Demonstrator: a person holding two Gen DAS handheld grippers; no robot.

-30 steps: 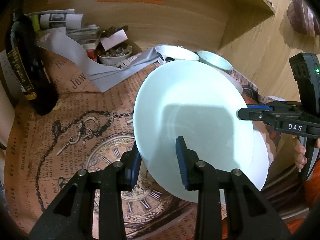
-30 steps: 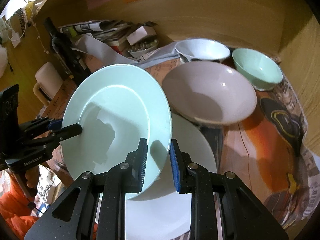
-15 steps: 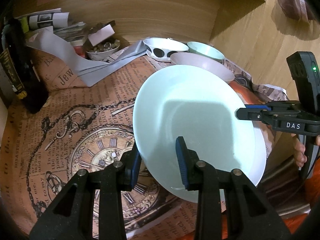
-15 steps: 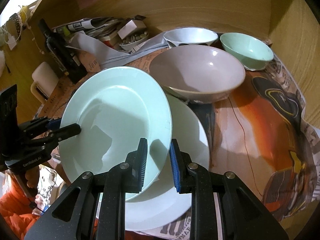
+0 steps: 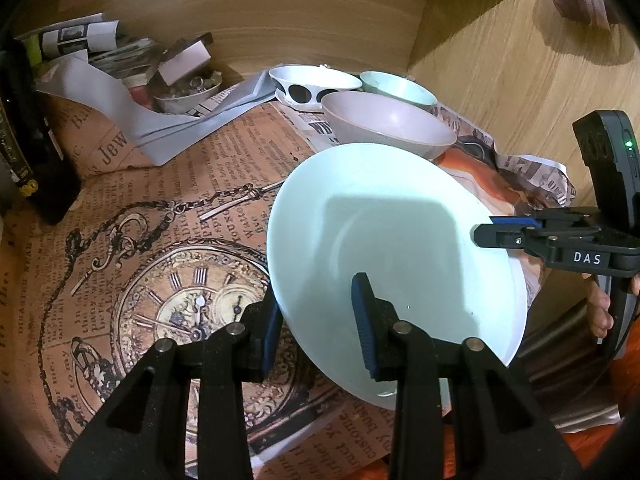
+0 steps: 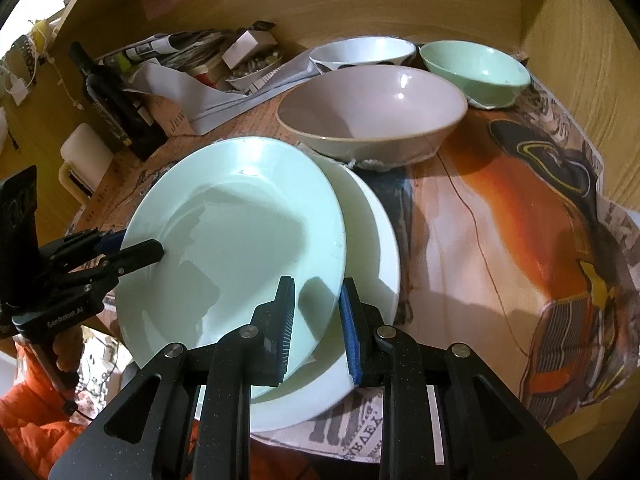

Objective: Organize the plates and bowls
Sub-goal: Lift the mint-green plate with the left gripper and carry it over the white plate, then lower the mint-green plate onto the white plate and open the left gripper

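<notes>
Left wrist view: our left gripper (image 5: 316,312) pinches the near rim of the pale green plate (image 5: 384,256), one pad under the rim and one on its face, at lower centre of the frame. At right, our right gripper (image 5: 486,234) clamps the plate's opposite edge. A white plate (image 5: 520,312) shows as a thin crescent beneath the green one, at lower right. Beyond, toward upper centre, stand the pink bowl (image 5: 384,128), the spotted bowl (image 5: 312,86) and the green bowl (image 5: 396,88) on the printed paper cover (image 5: 160,240).

Right wrist view: our right gripper (image 6: 316,324) is nearly pressed together, nipping the green plate's (image 6: 240,240) rim at lower centre; our left gripper (image 6: 136,248) holds the far rim at left. The green plate hangs tilted over the white plate (image 6: 372,240), its right edge low; whether the two touch we cannot tell. The pink bowl (image 6: 372,112) sits just beyond, at upper centre.

We judge the step in hand to be stacking the green plate on the white one. The next move calls for levelling it, centring it over the lower plate, and releasing both rims only once it rests flat.
</notes>
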